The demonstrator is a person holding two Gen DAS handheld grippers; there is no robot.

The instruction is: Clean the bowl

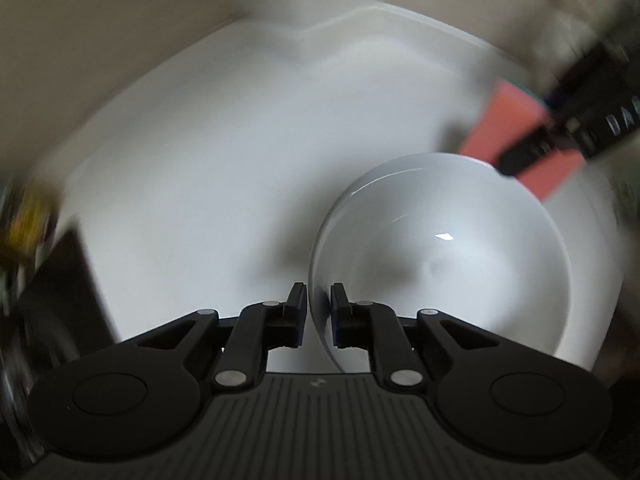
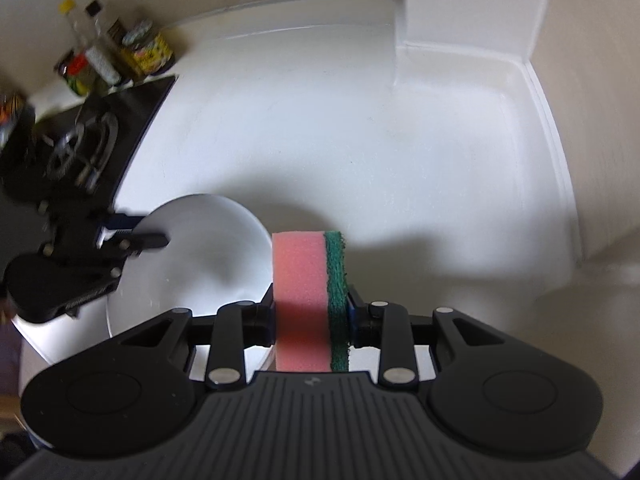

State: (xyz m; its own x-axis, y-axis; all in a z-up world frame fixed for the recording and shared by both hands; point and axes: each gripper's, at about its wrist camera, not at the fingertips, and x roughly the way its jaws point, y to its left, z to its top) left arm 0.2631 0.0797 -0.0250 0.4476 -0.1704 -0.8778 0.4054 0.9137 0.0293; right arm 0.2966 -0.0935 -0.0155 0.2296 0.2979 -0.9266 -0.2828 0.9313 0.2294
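A white bowl [image 1: 440, 248] rests on the white counter [image 1: 220, 152], its hollow facing the left wrist camera. My left gripper [image 1: 319, 308] straddles the near-left rim, one finger outside and one inside, shut on the wall. In the right wrist view the same bowl [image 2: 200, 264] appears at the left with the left gripper [image 2: 136, 236] on its rim. My right gripper [image 2: 312, 320] is shut on a pink sponge [image 2: 300, 292] with a green scouring layer. The sponge [image 1: 516, 132] hovers just past the bowl's far-right rim, and I cannot tell whether it touches.
A black hob [image 2: 76, 148] with a burner lies left of the bowl, its edge close by [image 1: 68, 292]. Several jars and bottles [image 2: 112, 52] stand behind it against the wall. A white pillar [image 2: 460, 4] juts out at the counter's back. A raised lip [image 2: 552, 128] borders the counter's right.
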